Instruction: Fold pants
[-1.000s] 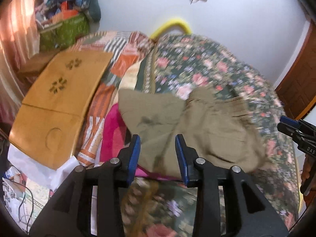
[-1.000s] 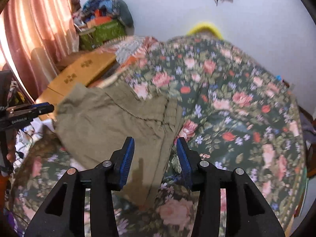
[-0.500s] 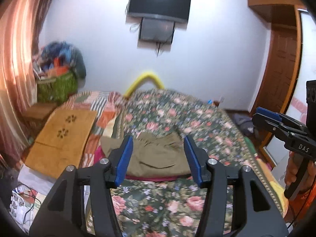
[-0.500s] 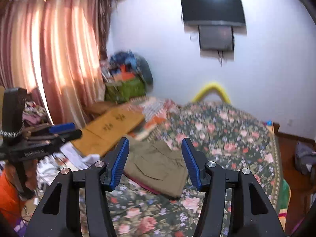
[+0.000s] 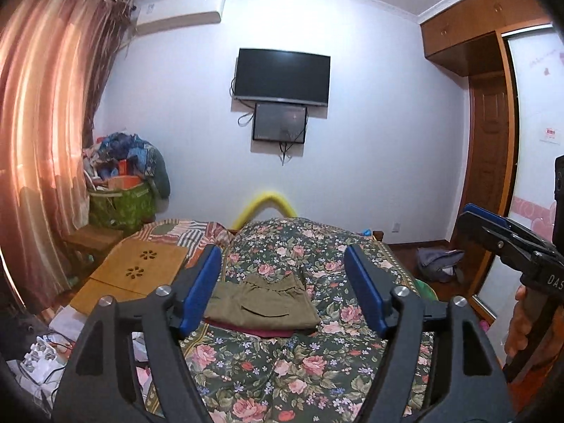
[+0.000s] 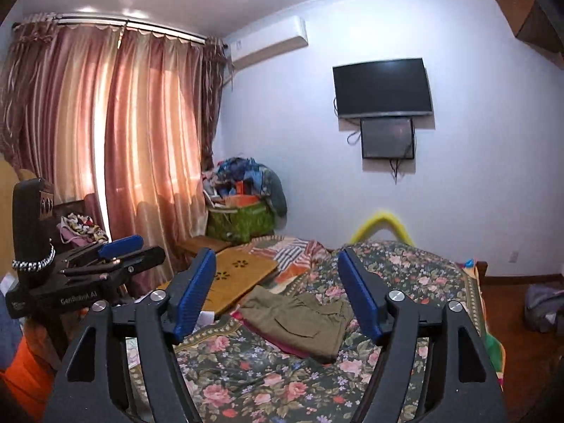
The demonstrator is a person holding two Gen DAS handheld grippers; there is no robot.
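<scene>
Folded olive-green pants (image 5: 262, 303) lie flat on the floral bedspread (image 5: 282, 370), on top of a maroon garment (image 5: 261, 332). They also show in the right wrist view (image 6: 303, 320). My left gripper (image 5: 283, 290) is open and empty, held well back and above the pants. My right gripper (image 6: 278, 296) is open and empty, also held back from the bed. Each gripper shows in the other's view, the right one (image 5: 493, 227) at the far right, the left one (image 6: 120, 250) at the far left.
A wooden folding table top (image 5: 130, 275) lies on the bed's left side. A green basket piled with clothes (image 5: 123, 204) stands in the corner by the curtains (image 6: 105, 141). A TV (image 5: 282, 75) hangs on the far wall. A wardrobe (image 5: 493, 105) stands right.
Both grippers have pulled back and up from the pants and opened wider. The pants now lie folded and far off on the bed.
</scene>
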